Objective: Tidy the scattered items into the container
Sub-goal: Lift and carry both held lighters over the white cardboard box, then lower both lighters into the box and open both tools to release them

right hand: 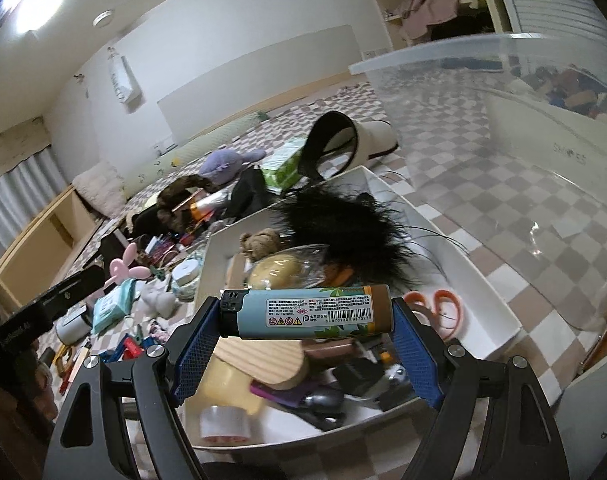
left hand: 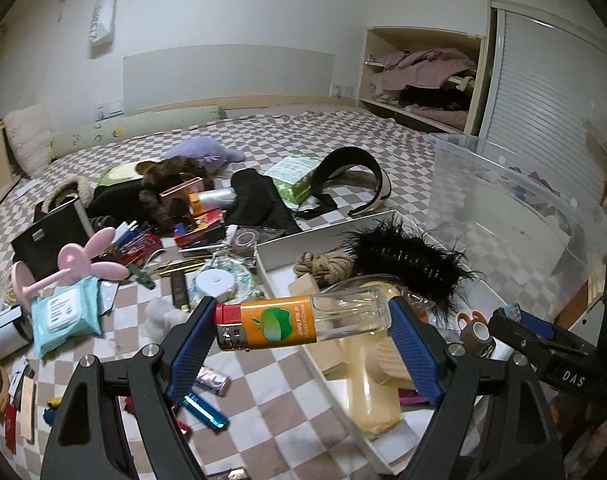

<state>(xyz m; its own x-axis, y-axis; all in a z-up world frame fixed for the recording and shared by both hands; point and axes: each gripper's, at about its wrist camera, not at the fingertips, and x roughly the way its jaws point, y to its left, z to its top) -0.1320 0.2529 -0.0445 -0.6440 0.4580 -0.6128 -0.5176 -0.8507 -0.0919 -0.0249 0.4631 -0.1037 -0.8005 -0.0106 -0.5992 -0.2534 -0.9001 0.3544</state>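
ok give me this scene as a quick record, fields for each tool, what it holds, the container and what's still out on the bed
left tool: shut on orange-labelled clear plastic lighter, held crosswise
right tool: shut on pale blue lighter with brown end, held crosswise
container: shallow white rectangular tray, already holding a black feathery piece, orange-handled scissors
still out: teal wet-wipes pack, pink rabbit-ear fan, green tissue pack
surface: checked bedsheet
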